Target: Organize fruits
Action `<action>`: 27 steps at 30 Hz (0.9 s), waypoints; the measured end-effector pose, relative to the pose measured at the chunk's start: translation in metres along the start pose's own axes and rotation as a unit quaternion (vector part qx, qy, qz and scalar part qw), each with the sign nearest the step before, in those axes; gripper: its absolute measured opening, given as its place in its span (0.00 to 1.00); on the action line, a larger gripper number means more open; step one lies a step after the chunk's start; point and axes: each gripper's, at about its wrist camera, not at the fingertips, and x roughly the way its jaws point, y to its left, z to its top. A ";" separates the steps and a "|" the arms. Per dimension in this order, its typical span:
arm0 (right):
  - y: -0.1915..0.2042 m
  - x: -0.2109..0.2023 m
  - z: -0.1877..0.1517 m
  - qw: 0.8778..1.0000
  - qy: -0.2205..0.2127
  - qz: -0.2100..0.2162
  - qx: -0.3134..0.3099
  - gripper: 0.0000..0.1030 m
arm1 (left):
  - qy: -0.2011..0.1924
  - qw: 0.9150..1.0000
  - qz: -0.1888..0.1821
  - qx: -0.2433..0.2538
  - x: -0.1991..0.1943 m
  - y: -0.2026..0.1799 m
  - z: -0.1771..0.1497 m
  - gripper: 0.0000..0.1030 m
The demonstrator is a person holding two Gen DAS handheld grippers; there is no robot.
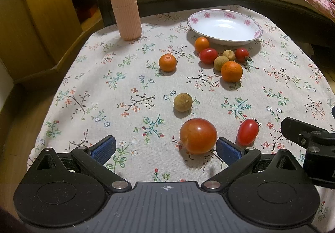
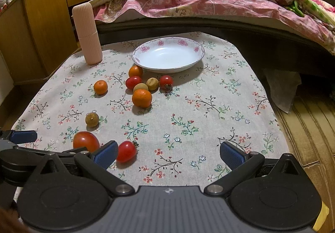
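Two grippers sit low at the near edge of a table spread with a floral tablecloth point(image 1: 129, 90), and both stand spread wide with nothing between their blue pads. The left gripper point(image 1: 165, 149) has a large tomato point(image 1: 198, 135) lying on the cloth between its fingers, close beside the right-hand pad; whether the two touch cannot be told. An oval cherry tomato point(image 1: 248, 131) lies just outside that pad. In the right wrist view this same cherry tomato sits just beside the left pad of the right gripper point(image 2: 168, 153), inside the gap, while the rest of the span covers only bare cloth.

Farther in, a single brown longan point(image 1: 182, 102) lies alone on the cloth. Beyond it, a small mandarin point(image 1: 167, 62) rests apart to the left, and a tight cluster lies to the right: a bigger mandarin point(image 1: 231, 71) nearest, two longans point(image 1: 220, 63) behind it, a red cherry tomato point(image 1: 208, 55) on the cluster's left, another with a stem point(image 1: 241, 55) on its right, and an orange cherry tomato point(image 1: 201, 44) at the back, just beside the dish.

The white dish with a pink flower rim point(image 1: 256, 33) stands empty at the far side of the table. A ribbed pink cylinder point(image 1: 123, 3) stands upright at the far left corner. Behind the table lie a bed with a pink quilt point(image 2: 188, 0) and a wooden cabinet point(image 2: 41, 30).
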 end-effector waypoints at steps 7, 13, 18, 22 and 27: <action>0.000 0.001 -0.001 1.000 0.001 0.001 0.000 1.00 | 0.002 1.000 0.000 0.001 0.000 0.000 0.001 1.00; 0.000 0.002 -0.001 1.000 0.002 0.001 0.000 1.00 | 0.003 1.000 0.000 0.001 0.000 0.000 0.001 0.99; 0.002 0.002 -0.003 1.000 0.005 0.003 0.000 1.00 | 0.003 1.000 -0.001 0.001 0.000 0.000 0.001 0.98; 0.003 0.003 -0.002 1.000 0.008 0.006 0.000 1.00 | 0.004 1.000 -0.001 0.002 0.000 0.000 0.000 0.98; 0.003 0.004 -0.002 1.000 0.013 0.010 -0.001 1.00 | 0.008 1.000 -0.003 0.002 0.002 0.002 0.000 0.98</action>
